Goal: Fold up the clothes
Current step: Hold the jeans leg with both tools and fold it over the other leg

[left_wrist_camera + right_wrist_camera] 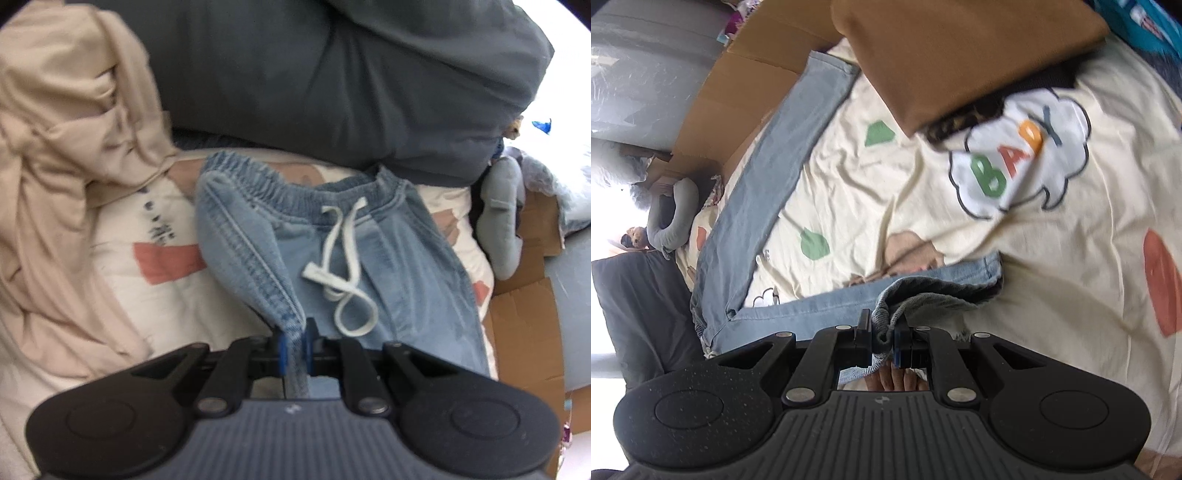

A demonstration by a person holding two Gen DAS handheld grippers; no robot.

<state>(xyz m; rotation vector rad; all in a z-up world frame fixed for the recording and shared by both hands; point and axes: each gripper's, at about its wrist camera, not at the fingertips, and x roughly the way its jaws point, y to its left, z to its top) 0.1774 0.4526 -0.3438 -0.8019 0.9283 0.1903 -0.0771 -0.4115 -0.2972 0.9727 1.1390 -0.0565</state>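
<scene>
One pair of light-blue denim trousers (399, 258) lies on a cream printed bedspread (122, 225), with one elasticated waistband (295, 188) and one white drawstring (343, 266) looped loosely on the front. Two grippers work it. The left gripper (294, 345) is clenched on a stitched seam edge near the waist, the denim pinched between its blue pads and lifted off the bed. The right gripper (884, 332) is clamped on a bunched fold of the same jeans (768, 177) near one hem; both trouser legs show in the right wrist view, one running up to the cardboard (713, 110), the other lying across just above the fingers.

Other cloth counts: one beige garment (55, 155) crumpled at the left, one dark grey pillow (332, 81) behind the waistband, one folded brown garment (960, 51) at the top. One grey plush toy (502, 221) sits beside the bed edge.

The only legible writing is "BABY" in green, orange and blue letters inside a white cloud (1019, 155) printed on the bedspread. Green (814, 245) and orange (1163, 280) shapes dot the same print.
</scene>
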